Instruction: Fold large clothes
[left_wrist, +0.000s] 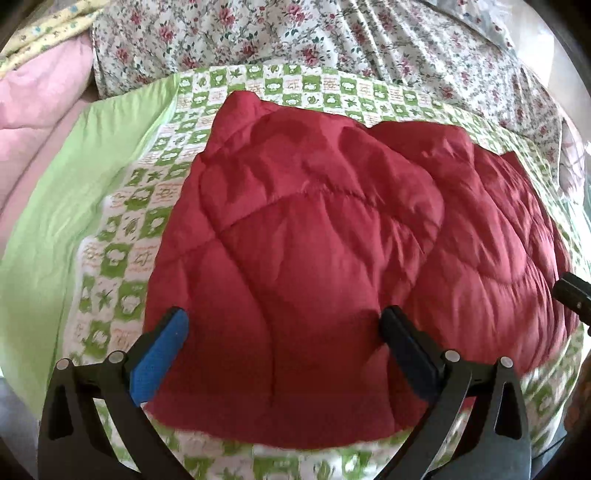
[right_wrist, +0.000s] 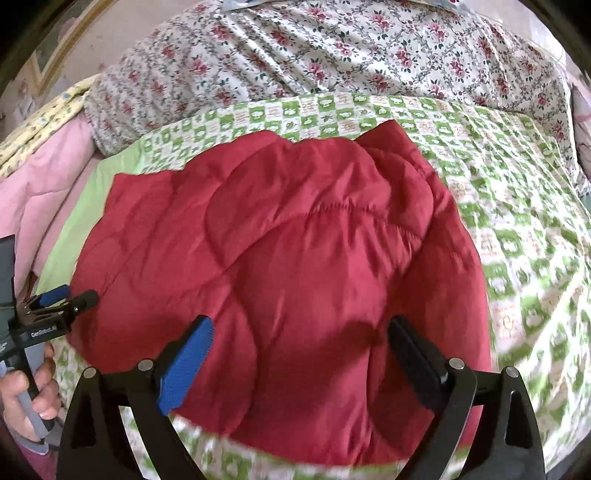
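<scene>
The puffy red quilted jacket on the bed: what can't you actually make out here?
- Puffy red quilted jacket: sleeves, collar and front are folded under, out of sight in both views.
- Its near hem is motion-blurred in both views.
- Right gripper: cut off by the left view's edge.
- Green-checked bedsheet: print too small to read.

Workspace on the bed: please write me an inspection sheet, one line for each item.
Surface: green checked sheet spread on a bed.
Job's things: red padded jacket lying bunched on the sheet.
Clutter: pink quilt, yellow flowered cloth, rose-print cover along the far side.
Grippers: left gripper and right gripper both open above the jacket's near part, holding nothing.
Cables: nothing seen.
Surroundings: wall with a framed panel, blurred.
</scene>
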